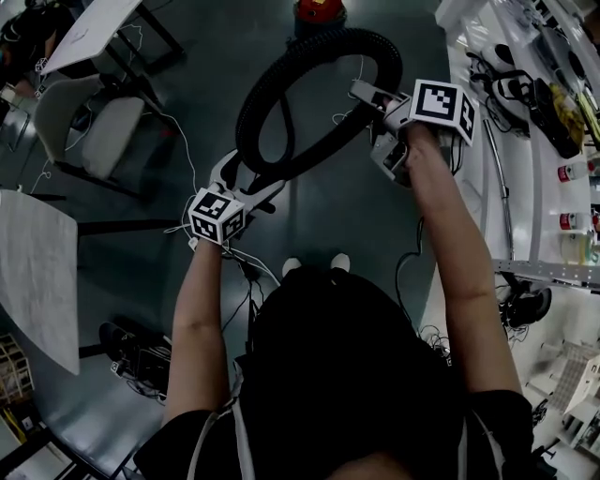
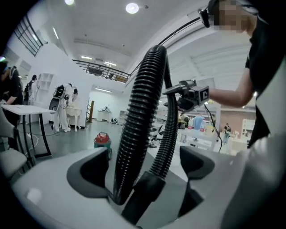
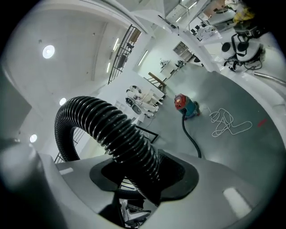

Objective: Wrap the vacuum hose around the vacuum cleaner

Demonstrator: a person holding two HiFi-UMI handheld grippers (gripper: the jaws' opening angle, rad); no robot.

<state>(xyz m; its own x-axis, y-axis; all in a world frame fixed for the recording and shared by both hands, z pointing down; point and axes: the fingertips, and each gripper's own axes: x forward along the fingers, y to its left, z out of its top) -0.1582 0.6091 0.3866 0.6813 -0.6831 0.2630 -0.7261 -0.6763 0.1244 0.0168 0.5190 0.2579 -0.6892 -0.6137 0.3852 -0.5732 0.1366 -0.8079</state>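
The black ribbed vacuum hose (image 1: 309, 47) forms a big loop in the air between my two grippers. The red and teal vacuum cleaner (image 1: 319, 9) stands on the floor beyond the loop, small in the left gripper view (image 2: 102, 141) and the right gripper view (image 3: 185, 105). My left gripper (image 1: 246, 183) is open wide. Two runs of the hose (image 2: 140, 116) pass between its pads with gaps at both sides. My right gripper (image 1: 370, 98) is higher and shut on the hose (image 3: 111, 129), which arches up and away from its pads.
A white table (image 1: 37, 272) and a chair (image 1: 94, 122) stand at the left. A long bench (image 1: 544, 84) crowded with tools runs along the right. A white cord (image 3: 230, 120) lies coiled on the grey floor near the vacuum. People stand far back (image 2: 9, 85).
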